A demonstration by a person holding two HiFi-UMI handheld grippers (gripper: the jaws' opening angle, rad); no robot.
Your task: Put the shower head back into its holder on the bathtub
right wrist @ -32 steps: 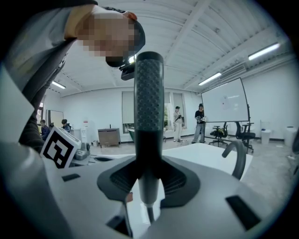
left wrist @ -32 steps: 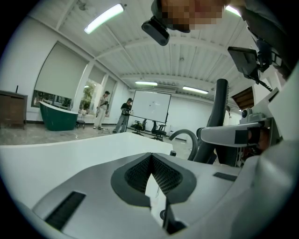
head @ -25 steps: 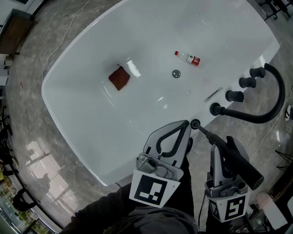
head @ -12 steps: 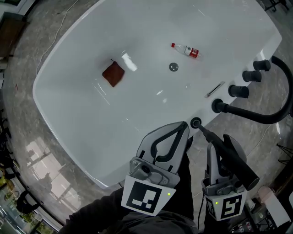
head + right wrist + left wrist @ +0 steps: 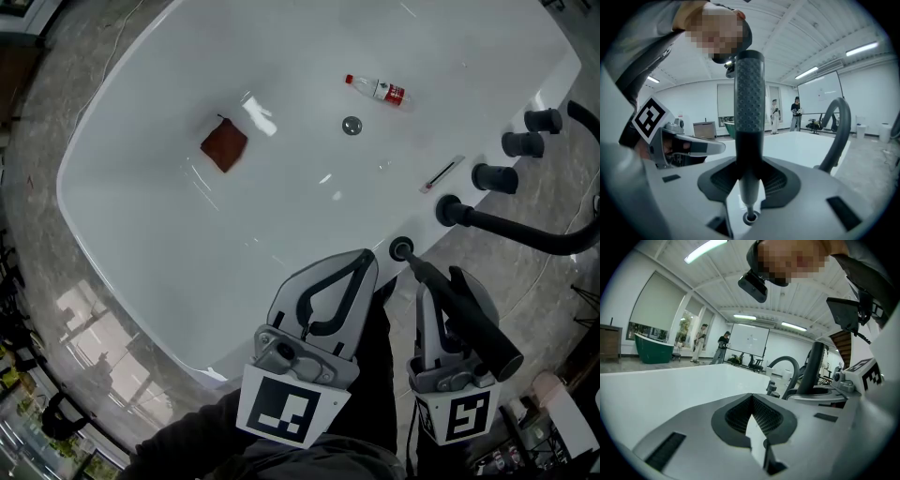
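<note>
The black shower head [image 5: 469,317] is gripped by its ribbed handle [image 5: 749,108] in my right gripper [image 5: 448,286], which is shut on it. It slants over the tub's near rim, and its narrow lower end reaches the round holder [image 5: 400,249]. In the right gripper view that end sits at the holder ring [image 5: 750,217]. My left gripper [image 5: 364,261] hovers just left of the holder, shut with nothing between its jaws. In the left gripper view, my left gripper [image 5: 757,427] shows the white bathtub [image 5: 670,385] beyond it.
Inside the white bathtub [image 5: 141,216] lie a red-brown cloth [image 5: 224,144], a small bottle [image 5: 377,89] and the drain [image 5: 351,125]. A black curved faucet spout [image 5: 525,234] and three black knobs [image 5: 495,177] stand on the right rim. Grey marble floor surrounds the tub.
The view has drifted, so the tub sits a little higher and further left. Both grippers keep the same stance, and the shower head's lower end stays at the holder.
</note>
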